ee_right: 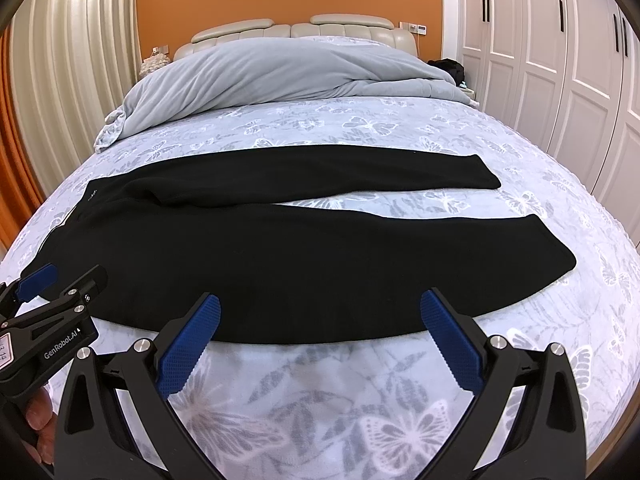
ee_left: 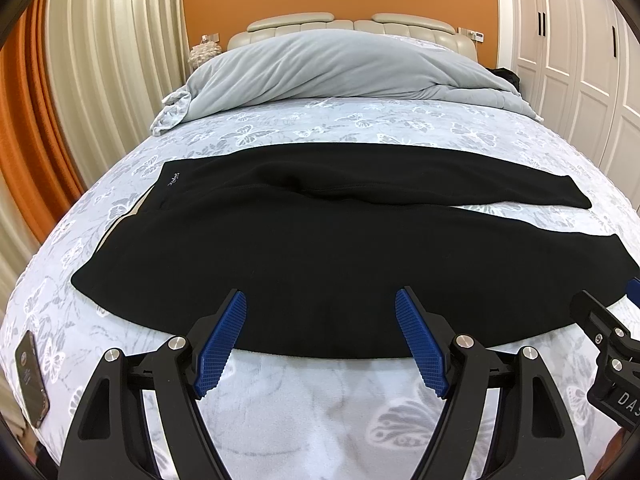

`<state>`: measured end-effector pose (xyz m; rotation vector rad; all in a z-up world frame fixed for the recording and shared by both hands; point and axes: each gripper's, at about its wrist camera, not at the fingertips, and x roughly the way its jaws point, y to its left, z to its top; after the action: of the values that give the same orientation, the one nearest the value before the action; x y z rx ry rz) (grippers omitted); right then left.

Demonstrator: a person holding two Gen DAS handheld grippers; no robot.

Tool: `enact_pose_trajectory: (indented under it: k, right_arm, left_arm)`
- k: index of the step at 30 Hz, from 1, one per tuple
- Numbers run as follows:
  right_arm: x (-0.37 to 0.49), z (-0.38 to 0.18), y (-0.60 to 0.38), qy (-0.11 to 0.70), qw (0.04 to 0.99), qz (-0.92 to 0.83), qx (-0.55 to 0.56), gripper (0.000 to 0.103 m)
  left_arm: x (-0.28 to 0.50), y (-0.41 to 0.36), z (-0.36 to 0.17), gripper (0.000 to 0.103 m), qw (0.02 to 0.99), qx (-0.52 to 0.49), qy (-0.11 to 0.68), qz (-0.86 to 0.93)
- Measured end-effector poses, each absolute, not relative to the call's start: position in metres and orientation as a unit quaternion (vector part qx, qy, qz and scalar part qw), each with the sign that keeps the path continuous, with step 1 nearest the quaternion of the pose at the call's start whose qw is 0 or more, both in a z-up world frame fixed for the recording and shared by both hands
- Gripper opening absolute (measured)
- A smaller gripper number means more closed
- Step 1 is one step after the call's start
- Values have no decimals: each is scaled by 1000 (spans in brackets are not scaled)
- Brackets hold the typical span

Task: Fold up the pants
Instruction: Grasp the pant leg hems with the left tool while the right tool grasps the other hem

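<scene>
Black pants [ee_left: 304, 248] lie spread flat across the bed [ee_left: 320, 120]. The left gripper [ee_left: 320, 304] and right gripper [ee_right: 320, 308] hover at the near edge, both with fingers apart

The left gripper [ee_left: 320, 332] holds its jaws spread wide, nothing between them. The right gripper [ee_right: 320, 336] is level beside it, jaws equally wide and bare. Fingers [ee_right: 40, 412] wrap the left gripper's handle behind its jaws.

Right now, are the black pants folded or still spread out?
Spread out. The pants lie flat across the bed, both legs apart, with bedsheet showing between them. No fold is visible.
</scene>
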<state>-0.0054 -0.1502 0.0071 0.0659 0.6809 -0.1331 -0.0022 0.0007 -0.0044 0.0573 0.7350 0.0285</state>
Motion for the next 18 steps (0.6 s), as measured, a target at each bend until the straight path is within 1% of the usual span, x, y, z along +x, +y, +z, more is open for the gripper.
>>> enact_pose_trajectory:
  k: [9, 10, 12, 14, 16, 18]
  right_arm:
    - [-4, 7, -152, 337, 939, -63, 34, 98]
    - [-3, 6, -154, 340, 938, -62, 35, 98]
    - [3, 10, -167, 344, 936, -60, 36, 98]
    - [15, 15, -187, 360, 931, -49, 39, 98]
    - [32, 21, -215, 375, 924, -45, 52, 98]
    - [52, 25, -253, 380, 921, -57, 67, 98]
  left_arm:
    - [0, 5, -5, 75, 929, 16, 369, 4]
    - [2, 9, -4, 78, 927, 4, 376, -6]
    - [10, 26, 4, 82, 919, -38, 390, -36]
    - [22, 49, 16, 84, 914, -75, 395, -57]
    - [42, 83, 29, 89, 916, -105, 385, -46]
    - [69, 122, 37, 89, 916, -137, 377, -21]
